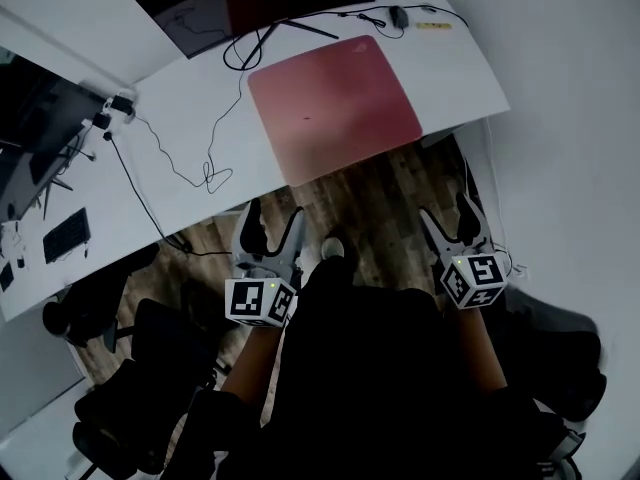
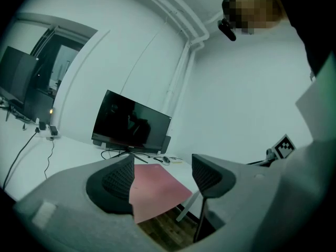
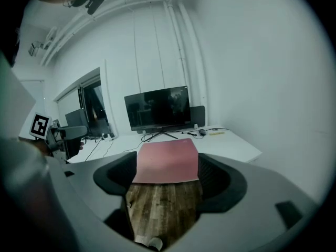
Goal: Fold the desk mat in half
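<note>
Left gripper [image 1: 273, 215] and right gripper [image 1: 447, 211] hung over the wooden floor [image 1: 380, 193], fingers [image 2: 118, 185] released, empty. Ahead, the red desk mat [image 1: 335, 103] lay flat on the table [image 1: 460, 68].

— How are the grippers held?
— The left gripper [image 1: 272, 226] and the right gripper [image 1: 447, 220] sit level, well apart, both pointing forward.
— And the jaws?
— Spread wide on each, gripping nothing.

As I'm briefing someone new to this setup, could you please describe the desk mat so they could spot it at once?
On the long white desk, look just in front of the dark monitor. The desk mat lies flat there, reaching the desk's front edge. It is the only red, rectangular sheet among black cables.
</note>
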`<state>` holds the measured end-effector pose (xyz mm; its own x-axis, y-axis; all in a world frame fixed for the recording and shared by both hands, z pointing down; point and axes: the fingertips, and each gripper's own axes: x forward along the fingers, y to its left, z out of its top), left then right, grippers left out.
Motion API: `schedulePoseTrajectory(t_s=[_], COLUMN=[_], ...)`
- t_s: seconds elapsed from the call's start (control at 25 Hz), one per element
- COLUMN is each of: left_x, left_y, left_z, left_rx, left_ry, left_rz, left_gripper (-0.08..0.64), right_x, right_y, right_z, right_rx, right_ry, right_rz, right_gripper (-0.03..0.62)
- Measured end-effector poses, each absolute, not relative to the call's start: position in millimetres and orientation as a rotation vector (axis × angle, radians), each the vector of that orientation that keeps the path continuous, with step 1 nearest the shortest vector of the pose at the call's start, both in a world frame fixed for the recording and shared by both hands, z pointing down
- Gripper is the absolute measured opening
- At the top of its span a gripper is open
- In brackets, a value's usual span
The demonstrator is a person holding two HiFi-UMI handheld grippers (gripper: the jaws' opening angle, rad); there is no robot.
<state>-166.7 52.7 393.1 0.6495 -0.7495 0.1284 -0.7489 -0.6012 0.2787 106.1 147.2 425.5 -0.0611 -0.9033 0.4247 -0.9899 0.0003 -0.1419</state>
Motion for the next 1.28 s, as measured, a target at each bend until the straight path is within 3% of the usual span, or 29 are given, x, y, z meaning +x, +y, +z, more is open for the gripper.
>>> schedulePoseTrajectory(t_s=[0.48,0.92,1.28], left_x=[-198,-233,-203], left_y=[-16,-2,6], left_z=[407,414,433], left_rx=[2.530,2.446,2.367], left_ry=[-1.244,-1.412,-1.473], left_rz=[-0.069,-0.033,0.043], left_gripper=[0.328,0.328,0.328], right_x=[89,68,83], right_y=[100,89,45], right_z=[427,432,452], right_rx=[1.932,1.807,1.670], right_ry=[-2.012,-2.081,-2.220], right_rz=[0.571,0.587,0.636], right_gripper=[0.350,0.350,0.350])
